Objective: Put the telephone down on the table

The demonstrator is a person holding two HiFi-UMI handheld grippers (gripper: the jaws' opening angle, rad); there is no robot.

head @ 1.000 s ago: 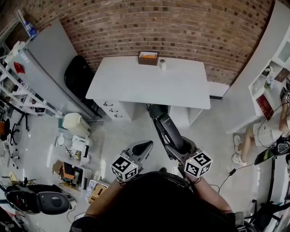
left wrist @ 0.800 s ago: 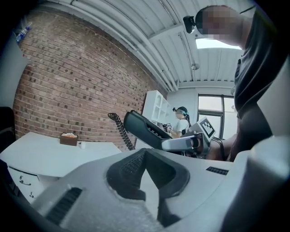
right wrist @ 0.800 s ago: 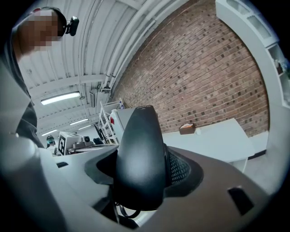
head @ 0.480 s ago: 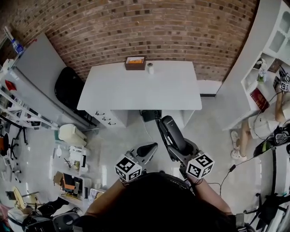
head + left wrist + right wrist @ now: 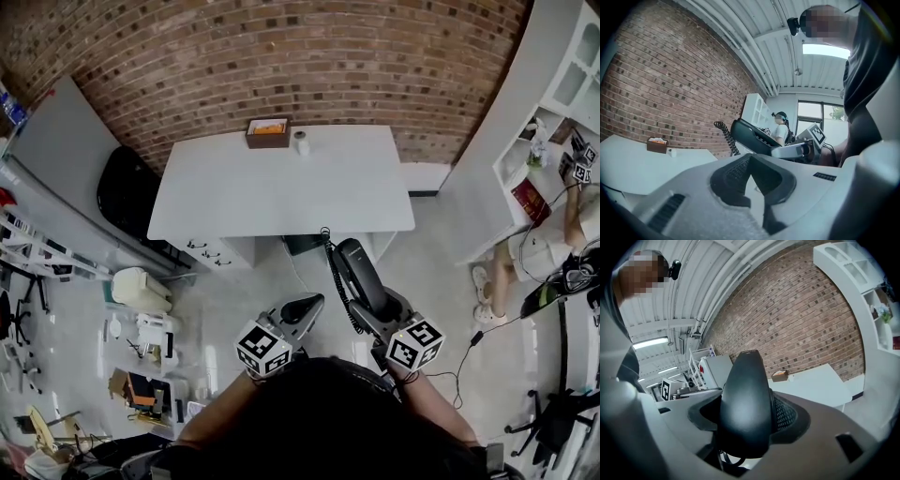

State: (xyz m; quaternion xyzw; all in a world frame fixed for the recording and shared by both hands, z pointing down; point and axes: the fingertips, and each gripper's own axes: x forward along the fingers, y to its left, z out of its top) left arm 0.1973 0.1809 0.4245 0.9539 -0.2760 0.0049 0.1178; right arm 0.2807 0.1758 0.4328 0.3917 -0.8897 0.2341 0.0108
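**Head view.** The right gripper (image 5: 375, 305) is pinching the telephone (image 5: 361, 277), a black handset that is projecting ahead of its jaws. A coiled cord (image 5: 335, 281) is hanging along the handset's left side. The left gripper (image 5: 302, 307) is riding just to the left of the right one, with its jaws pressed together on nothing. The table (image 5: 281, 192) is lying ahead of both grippers, and the handset is being carried short of its near edge. Over the past second that edge has drawn slightly nearer the handset tip, while the grip has not changed. The approach is therefore judged to be under way, with the set-down not yet begun.

**Left gripper view.** The jaw pads are meeting at their tips and holding nothing. The telephone (image 5: 750, 138) is showing to the right, beyond them.

**Right gripper view.** The jaws are clamping the telephone (image 5: 743, 399) on both sides. The table (image 5: 815, 385) is lying ahead and to the right, carrying a small box (image 5: 779, 376) at its far side.
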